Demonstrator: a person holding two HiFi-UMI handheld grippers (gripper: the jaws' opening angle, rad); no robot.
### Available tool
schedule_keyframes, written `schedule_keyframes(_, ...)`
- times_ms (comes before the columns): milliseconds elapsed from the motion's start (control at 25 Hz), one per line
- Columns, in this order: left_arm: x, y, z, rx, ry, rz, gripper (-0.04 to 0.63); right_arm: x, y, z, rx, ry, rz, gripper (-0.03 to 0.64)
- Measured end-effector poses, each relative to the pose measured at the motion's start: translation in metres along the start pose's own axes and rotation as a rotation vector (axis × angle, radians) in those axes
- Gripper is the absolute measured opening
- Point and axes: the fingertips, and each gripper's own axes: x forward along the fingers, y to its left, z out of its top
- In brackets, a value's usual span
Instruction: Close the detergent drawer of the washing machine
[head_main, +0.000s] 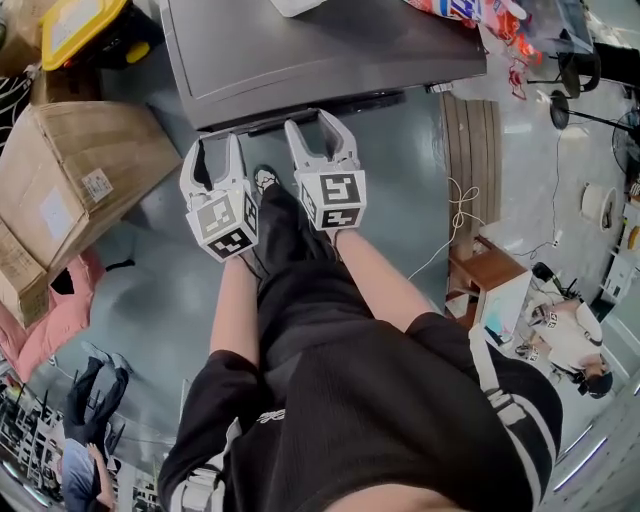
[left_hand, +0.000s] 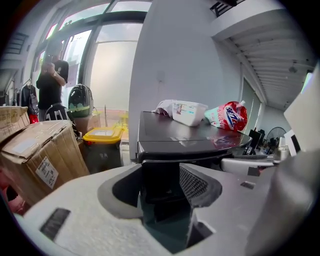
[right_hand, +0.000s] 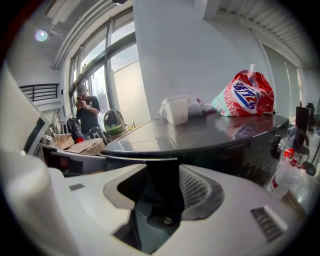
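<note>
Drawer (left_hand: 159, 187): its dark front sits at the left front corner of the washing machine (head_main: 320, 50), under the top edge. It is straight ahead of my left gripper (head_main: 213, 146) and framed between its fingers. Those fingers stand apart, with no pad pressing on it. My right gripper (head_main: 314, 122) is just beside the left at the machine's front edge, fingers likewise apart and holding nothing. Both forearms reach forward side by side, grippers tilted downward. Whether the drawer is fully in, I cannot tell.
</note>
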Motion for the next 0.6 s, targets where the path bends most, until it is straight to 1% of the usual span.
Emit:
schedule_keyframes(120, 0.0010, 0.0018, 0.0002, -0.008, -0.001, 0.005, 0.239, 0.0018, 0.0013, -0.0002, -0.003, -0.012, 0.004, 0.209)
schedule_keyframes(280, 0.0044, 0.0036, 0.0003, -0.007, 0.004, -0.005, 0.241, 0.0053, 0.0014, -0.0003, -0.001, -0.012, 0.002, 0.209)
schedule_keyframes(600, 0.0054, 0.0054, 0.0004, -0.012, 0.007, 0.003, 0.242, 0.0072, 0.0027, -0.0001, 0.002, -0.006, 0.002, 0.210)
